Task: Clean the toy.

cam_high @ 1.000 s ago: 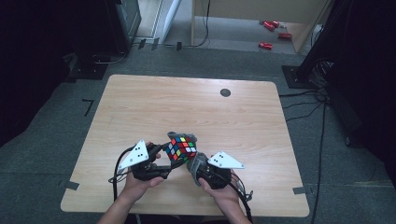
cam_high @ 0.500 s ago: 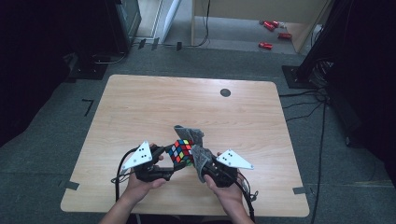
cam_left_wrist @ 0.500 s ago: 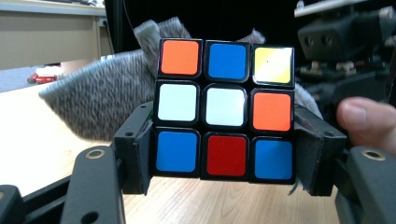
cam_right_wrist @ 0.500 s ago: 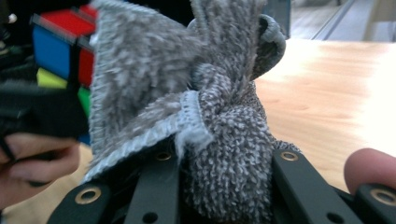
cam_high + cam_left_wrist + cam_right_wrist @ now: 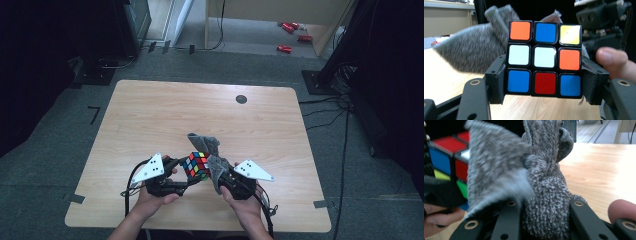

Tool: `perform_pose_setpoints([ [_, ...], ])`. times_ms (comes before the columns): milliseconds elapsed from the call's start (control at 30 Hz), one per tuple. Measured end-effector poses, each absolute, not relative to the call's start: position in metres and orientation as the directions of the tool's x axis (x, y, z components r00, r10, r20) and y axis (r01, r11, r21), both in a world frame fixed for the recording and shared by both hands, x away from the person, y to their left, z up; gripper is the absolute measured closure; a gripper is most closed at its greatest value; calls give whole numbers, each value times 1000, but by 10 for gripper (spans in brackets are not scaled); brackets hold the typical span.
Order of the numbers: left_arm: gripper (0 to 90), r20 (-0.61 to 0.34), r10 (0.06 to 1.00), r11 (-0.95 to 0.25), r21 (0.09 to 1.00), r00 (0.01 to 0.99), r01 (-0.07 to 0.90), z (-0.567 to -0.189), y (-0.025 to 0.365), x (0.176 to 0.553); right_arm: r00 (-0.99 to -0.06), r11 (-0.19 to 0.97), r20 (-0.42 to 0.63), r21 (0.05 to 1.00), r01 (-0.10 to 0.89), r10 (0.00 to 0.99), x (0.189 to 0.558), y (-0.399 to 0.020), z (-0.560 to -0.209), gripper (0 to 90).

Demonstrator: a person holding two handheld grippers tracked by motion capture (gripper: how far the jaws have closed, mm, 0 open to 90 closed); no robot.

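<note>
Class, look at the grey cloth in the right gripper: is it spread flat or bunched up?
Bunched up. The grey cloth is gathered into a thick wad between the right gripper fingers, with loose folds sticking up beside the cube.

No words, numbers, labels or signs can be read anywhere. The puzzle cube (image 5: 545, 62) has plain colored squares with nothing written on them, and the gray cloth (image 5: 541, 182) has no tag.

A wooden table (image 5: 150, 120) carries a small dark disc (image 5: 241, 99) at its far side, well beyond the right gripper (image 5: 220, 172).
</note>
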State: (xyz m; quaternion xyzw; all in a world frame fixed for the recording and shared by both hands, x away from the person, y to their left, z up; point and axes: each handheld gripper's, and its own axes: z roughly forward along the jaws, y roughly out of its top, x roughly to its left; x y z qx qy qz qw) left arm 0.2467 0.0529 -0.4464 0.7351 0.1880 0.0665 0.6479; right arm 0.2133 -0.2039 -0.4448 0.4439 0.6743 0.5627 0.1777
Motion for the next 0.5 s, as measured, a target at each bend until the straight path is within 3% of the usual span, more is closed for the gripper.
perform_pose_setpoints([
  [167,345,-163,378,-65,977,911,202,-445,60,250,-569,-4,291,893,451,769,214,-192,-458,735],
  [300,346,-169,386,-61,976,907,208,-445,65,253,-588,47,244,899,435,771,213,-188,-457,731],
  [500,346,-152,366,-91,976,918,198,-447,55,248,-541,-34,264,917,397,798,213,-205,-443,734],
])
